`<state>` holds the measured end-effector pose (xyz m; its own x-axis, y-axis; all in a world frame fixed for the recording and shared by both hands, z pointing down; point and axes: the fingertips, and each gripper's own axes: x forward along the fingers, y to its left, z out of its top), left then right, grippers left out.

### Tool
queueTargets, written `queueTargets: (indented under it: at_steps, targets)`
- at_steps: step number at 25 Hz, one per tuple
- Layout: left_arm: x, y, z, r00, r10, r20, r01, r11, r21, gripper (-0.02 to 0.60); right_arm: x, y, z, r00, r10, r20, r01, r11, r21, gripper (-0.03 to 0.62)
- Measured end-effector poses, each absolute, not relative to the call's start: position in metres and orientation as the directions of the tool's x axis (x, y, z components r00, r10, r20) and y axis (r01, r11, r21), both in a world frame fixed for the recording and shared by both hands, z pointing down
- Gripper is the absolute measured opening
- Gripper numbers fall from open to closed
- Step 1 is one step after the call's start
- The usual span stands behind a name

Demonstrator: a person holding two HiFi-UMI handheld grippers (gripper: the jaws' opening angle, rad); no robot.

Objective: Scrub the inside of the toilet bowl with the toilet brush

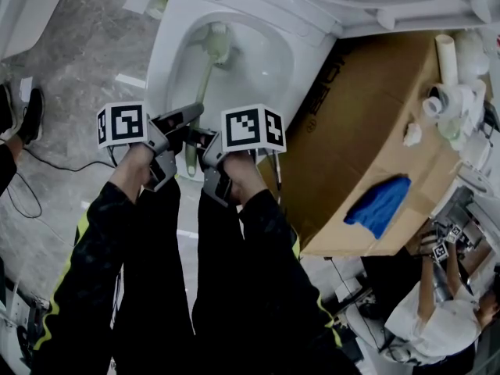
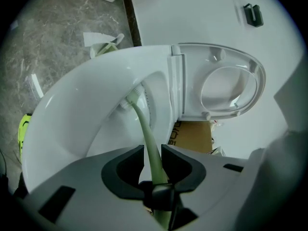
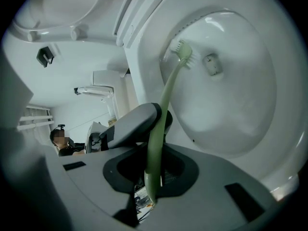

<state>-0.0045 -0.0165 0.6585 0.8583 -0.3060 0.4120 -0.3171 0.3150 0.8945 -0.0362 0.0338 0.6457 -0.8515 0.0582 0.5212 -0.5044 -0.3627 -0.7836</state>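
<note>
The white toilet bowl (image 1: 176,45) stands open at the top of the head view. A pale green toilet brush (image 1: 205,76) reaches into it, its bristle head (image 1: 216,41) against the inner wall near the rim. Both grippers hold the handle's lower end: my left gripper (image 1: 187,125) just above my right gripper (image 1: 201,142). In the left gripper view the jaws (image 2: 153,160) are shut on the handle (image 2: 147,138). In the right gripper view the brush head (image 3: 183,51) lies against the bowl wall (image 3: 240,95), and that gripper (image 3: 155,165) is shut on the handle too.
The seat and lid (image 2: 226,85) stand raised behind the bowl. A cardboard box (image 1: 367,116) sits right of the toilet, with a blue cloth (image 1: 380,204) and white pipe parts (image 1: 447,92) on it. A person (image 1: 437,323) crouches at lower right. A cable (image 1: 47,165) crosses the marble floor.
</note>
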Motion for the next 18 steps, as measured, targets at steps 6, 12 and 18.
queueTargets:
  at_steps: [6, 12, 18]
  targets:
    - [0.013, -0.019, 0.663, 0.875, -0.265, 0.405, -0.324, 0.300, 0.897, 0.104, -0.020, 0.029, 0.650, -0.840, 0.004, 0.543, -0.502, -0.388, -0.773, 0.054]
    - [0.031, -0.020, 0.664, 0.896, -0.209, 0.392, -0.333, 0.268, 0.904, 0.104, -0.005, 0.026, 0.652, -0.820, -0.066, 0.569, -0.495, -0.420, -0.761, 0.054]
    - [0.045, -0.019, 0.663, 0.914, -0.175, 0.366, -0.318, 0.253, 0.914, 0.104, 0.005, 0.025, 0.654, -0.801, -0.112, 0.588, -0.491, -0.439, -0.753, 0.054]
